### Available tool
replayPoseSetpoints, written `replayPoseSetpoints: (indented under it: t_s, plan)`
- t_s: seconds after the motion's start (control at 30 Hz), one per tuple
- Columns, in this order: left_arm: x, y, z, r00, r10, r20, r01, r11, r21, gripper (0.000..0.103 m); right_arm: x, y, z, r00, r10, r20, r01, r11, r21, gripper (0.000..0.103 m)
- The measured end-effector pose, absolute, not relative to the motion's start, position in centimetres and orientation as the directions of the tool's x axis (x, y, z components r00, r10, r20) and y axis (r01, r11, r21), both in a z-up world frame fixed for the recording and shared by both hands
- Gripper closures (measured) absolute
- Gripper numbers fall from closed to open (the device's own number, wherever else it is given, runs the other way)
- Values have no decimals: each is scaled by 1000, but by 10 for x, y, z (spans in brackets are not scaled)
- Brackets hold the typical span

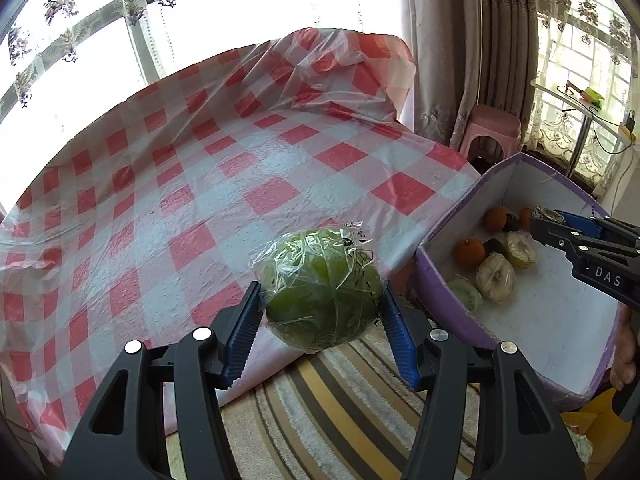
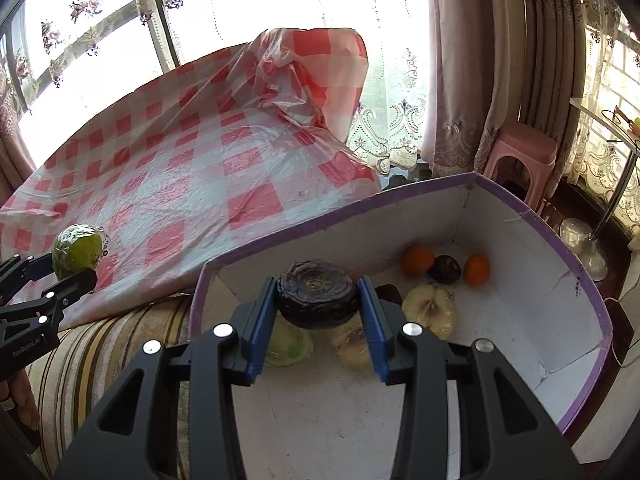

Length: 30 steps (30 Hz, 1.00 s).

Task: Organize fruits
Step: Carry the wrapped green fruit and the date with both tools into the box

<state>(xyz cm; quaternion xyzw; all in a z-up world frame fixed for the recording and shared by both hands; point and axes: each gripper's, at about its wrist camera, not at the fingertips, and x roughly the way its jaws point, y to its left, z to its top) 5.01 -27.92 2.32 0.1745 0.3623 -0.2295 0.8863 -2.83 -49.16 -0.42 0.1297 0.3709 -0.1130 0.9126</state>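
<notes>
Left wrist view had the left gripper (image 1: 322,312) clenched on a plastic-wrapped green fruit (image 1: 324,304), blue pads (image 1: 244,332) pressing its two sides near the widest part. It hung in the air off the edge of the checked tablecloth (image 1: 200,200), above the striped rug (image 1: 340,400), just beside the purple-rimmed box (image 1: 440,276).

Right wrist view: right gripper (image 2: 318,300) closed on a dark, shrivelled round fruit (image 2: 318,294), held over the box interior above the halved pale fruits (image 2: 430,310). Two oranges (image 2: 418,259) and another dark fruit (image 2: 445,269) sat at the far wall.

Handling, my read:
- Green one looked firm and fairly heavy; the film was loose and crinkled, so likely slippery — squeeze the body at its widest, not the wrap's bunched-up top.
- Dark one looked dried, light, probably soft or brittle. Gentle squeeze across the flat sides, as it was held.
- Cut halves in the box looked easily bruised — I'd set fruit down beside them rather than drop it on top.
</notes>
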Motion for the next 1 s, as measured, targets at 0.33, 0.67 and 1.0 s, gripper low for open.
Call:
replayPoseSetpoints:
  t_s: [0.33,0.67,1.0]
  plan:
    - [29,-357,8,553,-346,-758,683,709,174,46,-46,-543,-22,640,-198,-742,419,900,122,62]
    - [11,-423,-43,395,-317,-862,817,550,173,46,-41,-548,-38,577,-228,-784,418,908,43,62]
    - [15,-443,-70,360,-239,-902,839,507,200,46,-26,-548,-64,474,-230,-850,404,915,-23,62]
